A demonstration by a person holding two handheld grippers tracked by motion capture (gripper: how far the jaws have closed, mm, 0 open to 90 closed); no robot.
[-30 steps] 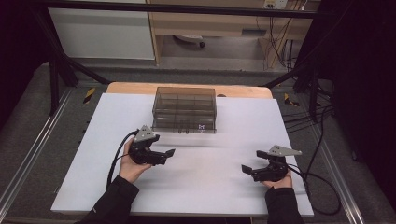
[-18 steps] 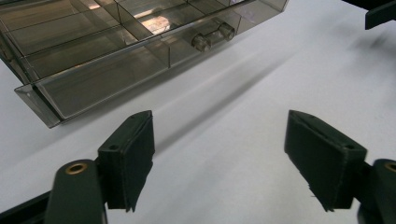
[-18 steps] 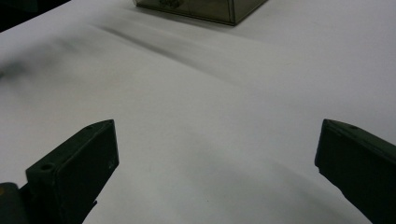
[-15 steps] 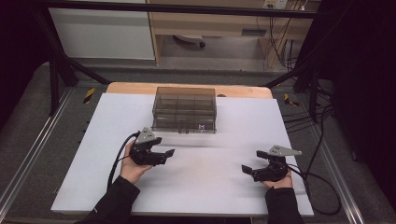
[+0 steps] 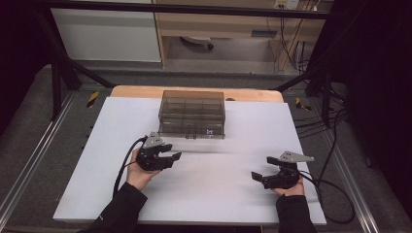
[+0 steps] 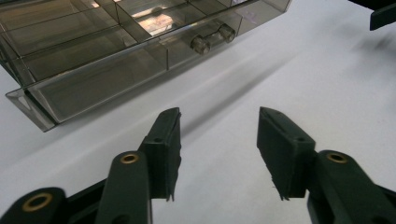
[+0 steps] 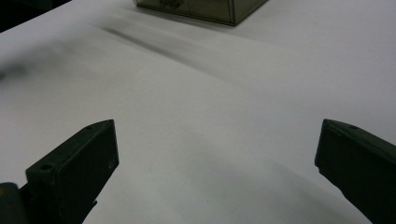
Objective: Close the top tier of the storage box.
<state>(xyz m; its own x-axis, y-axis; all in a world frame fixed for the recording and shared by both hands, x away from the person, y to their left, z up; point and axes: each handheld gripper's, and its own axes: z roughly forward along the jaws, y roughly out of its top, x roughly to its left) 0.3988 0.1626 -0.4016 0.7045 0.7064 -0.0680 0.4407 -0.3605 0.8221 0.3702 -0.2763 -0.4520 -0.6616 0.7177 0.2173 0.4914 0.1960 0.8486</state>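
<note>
A smoky clear plastic drawer box (image 5: 192, 114) stands at the back middle of the white table, its small knobs (image 6: 212, 38) facing me. My left gripper (image 5: 171, 152) rests on the sheet just in front of the box's left corner and points right. Its jaws have just been closing, stand partly open, and hold nothing (image 6: 219, 116). My right gripper (image 5: 263, 168) lies at the front right with its jaws wide open and empty (image 7: 218, 126), the box (image 7: 201, 9) far ahead of it.
A white sheet (image 5: 218, 194) covers the table, with a wooden edge (image 5: 136, 91) behind the box. Black frame bars (image 5: 63, 73) rise at both sides. Cables (image 5: 335, 189) trail off the right edge. The right gripper's jaw tip (image 6: 383, 11) shows in the left gripper view.
The left gripper's jaws stand closer together than a second ago, with nothing between them. Both hands and the box have stayed in place.
</note>
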